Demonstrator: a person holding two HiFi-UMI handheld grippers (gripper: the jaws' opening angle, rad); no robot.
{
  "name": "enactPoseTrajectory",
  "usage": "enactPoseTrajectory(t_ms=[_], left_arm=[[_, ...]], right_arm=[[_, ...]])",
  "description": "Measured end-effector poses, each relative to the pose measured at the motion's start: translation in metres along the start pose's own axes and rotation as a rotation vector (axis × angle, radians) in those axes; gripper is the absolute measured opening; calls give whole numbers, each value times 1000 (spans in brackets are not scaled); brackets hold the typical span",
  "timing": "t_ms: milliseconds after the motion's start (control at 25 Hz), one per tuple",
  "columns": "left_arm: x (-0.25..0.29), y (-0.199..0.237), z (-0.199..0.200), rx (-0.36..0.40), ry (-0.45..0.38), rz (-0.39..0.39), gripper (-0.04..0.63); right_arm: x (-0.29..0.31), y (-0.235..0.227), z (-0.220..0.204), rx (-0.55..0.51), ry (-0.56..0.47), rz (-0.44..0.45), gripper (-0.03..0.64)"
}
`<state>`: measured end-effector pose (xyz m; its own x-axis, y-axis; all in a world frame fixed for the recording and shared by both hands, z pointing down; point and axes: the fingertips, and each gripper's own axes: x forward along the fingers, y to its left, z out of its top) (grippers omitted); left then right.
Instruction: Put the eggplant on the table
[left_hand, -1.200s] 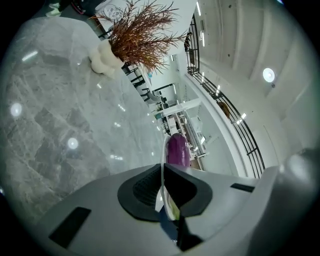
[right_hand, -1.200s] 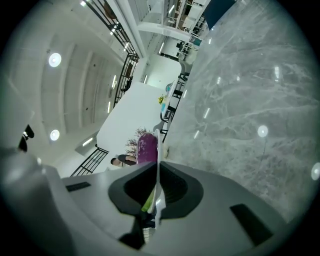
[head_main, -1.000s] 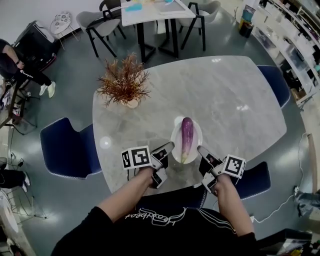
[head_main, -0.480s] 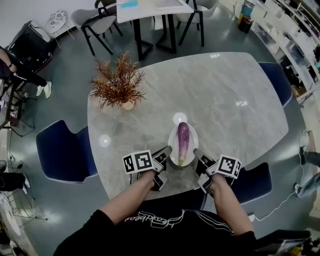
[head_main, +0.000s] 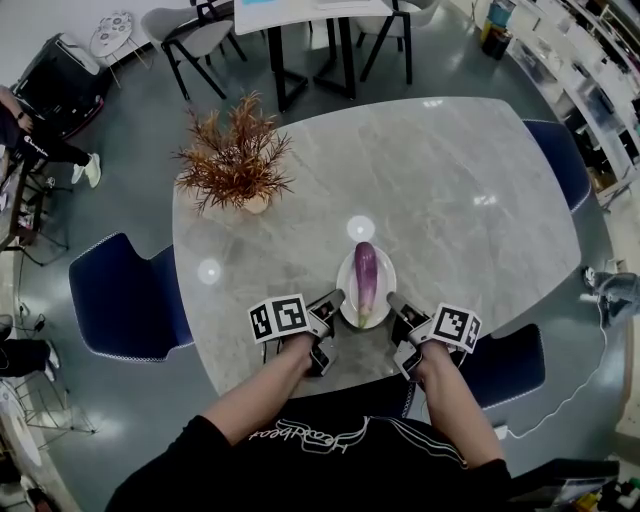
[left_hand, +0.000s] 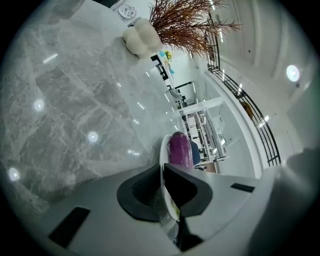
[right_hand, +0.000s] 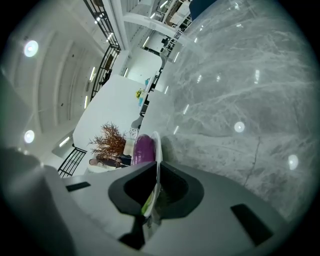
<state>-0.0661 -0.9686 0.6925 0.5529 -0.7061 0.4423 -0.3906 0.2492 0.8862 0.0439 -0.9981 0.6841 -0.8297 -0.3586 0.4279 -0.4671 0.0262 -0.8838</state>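
Note:
A purple eggplant (head_main: 365, 280) lies lengthwise on a white plate (head_main: 383, 303) low over the near edge of the grey marble table (head_main: 450, 180). My left gripper (head_main: 335, 301) is shut on the plate's left rim and my right gripper (head_main: 392, 302) on its right rim. In the left gripper view the thin plate rim (left_hand: 162, 152) runs between the dark pads of the left gripper (left_hand: 162, 195), with the eggplant (left_hand: 180, 147) beyond. The right gripper view shows the right gripper (right_hand: 156, 187) pinching the plate rim (right_hand: 158, 147) beside the eggplant (right_hand: 144, 147). Whether the plate touches the table I cannot tell.
A dried brown plant in a white vase (head_main: 237, 165) stands at the table's far left. Blue chairs sit at the left (head_main: 125, 300), far right (head_main: 555, 160) and near right (head_main: 505, 365). Another table with chairs (head_main: 300, 20) stands behind. A person (head_main: 25, 135) is at the left edge.
Both grippers have come down with the plate and eggplant toward the table top near its front edge. Both grips on the rim look unchanged.

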Motion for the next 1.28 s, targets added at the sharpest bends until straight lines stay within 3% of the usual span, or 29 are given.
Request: enactPoseTrajectory(t_ms=[160,360,640,840,1080,1280], left_arm=[[0,0,1,-1,-2,12,25],[3,-1,1,64,-5,38,25],[3,-5,1,93,-11,43,26],[3,-12,1,138,-20,36,108],[0,-11,3,199,-22,67,130],[-4,-12,6,191,-27,59,130]], right_arm=[[2,0,0,3,1,-11,18],[5,-4,-1,-46,21,-50,20],[5,-6,-2,-109,28,-105,20],[3,-4,-6,-157,38,-130,21],[3,-7,-10,-234,65,-194,85],[-3,-9,-10,-272,63,-230,117]])
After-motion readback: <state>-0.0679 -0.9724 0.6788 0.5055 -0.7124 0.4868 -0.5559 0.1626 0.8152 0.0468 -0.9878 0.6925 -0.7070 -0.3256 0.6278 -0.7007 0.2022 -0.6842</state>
